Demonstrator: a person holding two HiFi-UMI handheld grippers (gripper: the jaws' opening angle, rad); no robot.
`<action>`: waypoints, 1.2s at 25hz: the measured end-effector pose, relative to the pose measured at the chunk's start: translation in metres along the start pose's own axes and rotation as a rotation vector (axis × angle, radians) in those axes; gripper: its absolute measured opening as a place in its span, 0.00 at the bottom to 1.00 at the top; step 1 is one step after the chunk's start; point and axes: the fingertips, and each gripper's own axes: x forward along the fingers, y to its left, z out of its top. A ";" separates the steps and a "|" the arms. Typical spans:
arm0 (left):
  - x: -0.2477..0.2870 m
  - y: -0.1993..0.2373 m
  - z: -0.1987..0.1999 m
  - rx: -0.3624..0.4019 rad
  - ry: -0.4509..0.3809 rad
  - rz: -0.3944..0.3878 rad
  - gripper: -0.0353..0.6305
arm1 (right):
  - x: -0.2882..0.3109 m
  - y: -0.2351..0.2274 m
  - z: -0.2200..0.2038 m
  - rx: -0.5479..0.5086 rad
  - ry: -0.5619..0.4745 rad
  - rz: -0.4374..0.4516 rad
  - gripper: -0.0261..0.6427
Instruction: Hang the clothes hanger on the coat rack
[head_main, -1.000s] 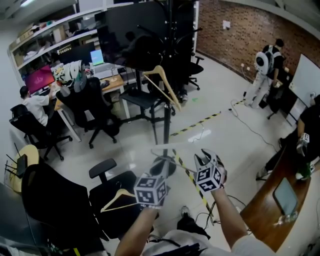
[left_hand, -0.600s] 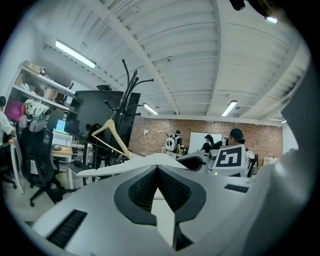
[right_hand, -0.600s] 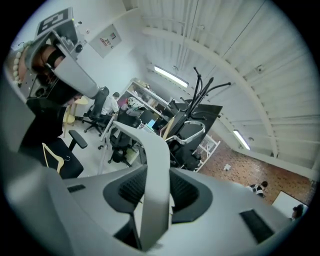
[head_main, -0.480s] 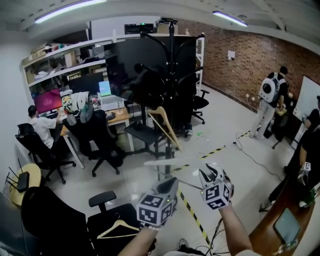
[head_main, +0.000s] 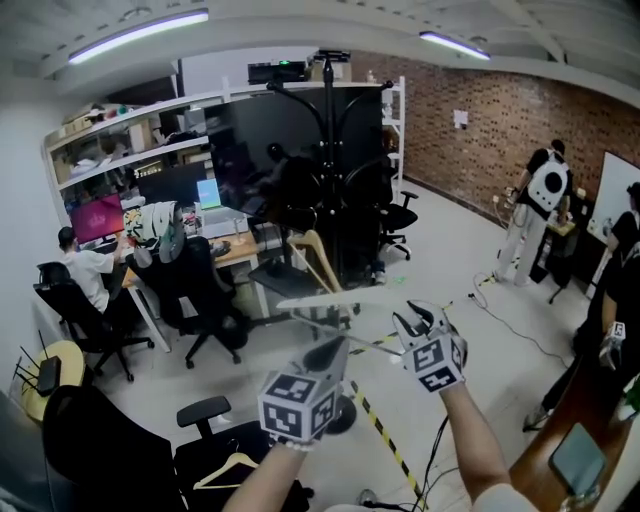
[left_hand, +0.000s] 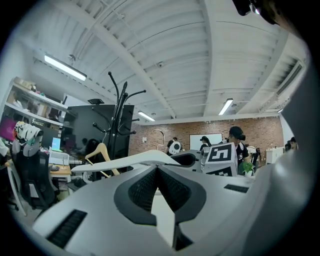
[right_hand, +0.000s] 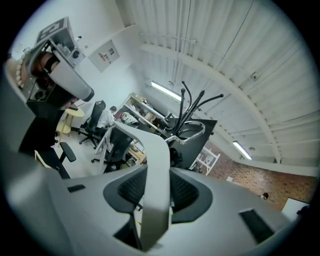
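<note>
Both grippers hold a white clothes hanger (head_main: 340, 297) level in front of me. My right gripper (head_main: 412, 322) is shut on one of its broad arms (right_hand: 150, 175), which fills the gap between the pads. My left gripper (head_main: 332, 352) is shut on a thin pale strip, seemingly the hanger's lower bar; the white arm (left_hand: 125, 161) runs across just beyond its tips. The black coat rack (head_main: 330, 150) stands straight ahead past the hanger, its curved prongs up high (left_hand: 119, 115) (right_hand: 192, 107). A wooden hanger (head_main: 318, 258) hangs on it low down.
Black office chairs (head_main: 190, 280) and desks with monitors (head_main: 100, 215) stand at the left, where a person sits (head_main: 78, 270). Another wooden hanger (head_main: 232, 468) lies on a chair below me. People stand by the brick wall (head_main: 540, 190). Yellow-black tape (head_main: 385, 440) crosses the floor.
Both grippers have risen with the white hanger between them, and the view has tilted up, so the coat rack's top and the ceiling lights now show.
</note>
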 end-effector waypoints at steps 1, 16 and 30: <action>0.003 -0.001 0.004 0.005 -0.005 0.000 0.04 | 0.004 -0.006 0.002 -0.003 -0.007 -0.001 0.27; 0.050 0.002 0.019 0.014 -0.034 0.050 0.04 | 0.058 -0.063 0.022 0.052 -0.125 0.060 0.27; 0.039 0.035 0.034 0.024 -0.064 0.162 0.04 | 0.124 -0.072 0.089 -0.043 -0.211 0.181 0.27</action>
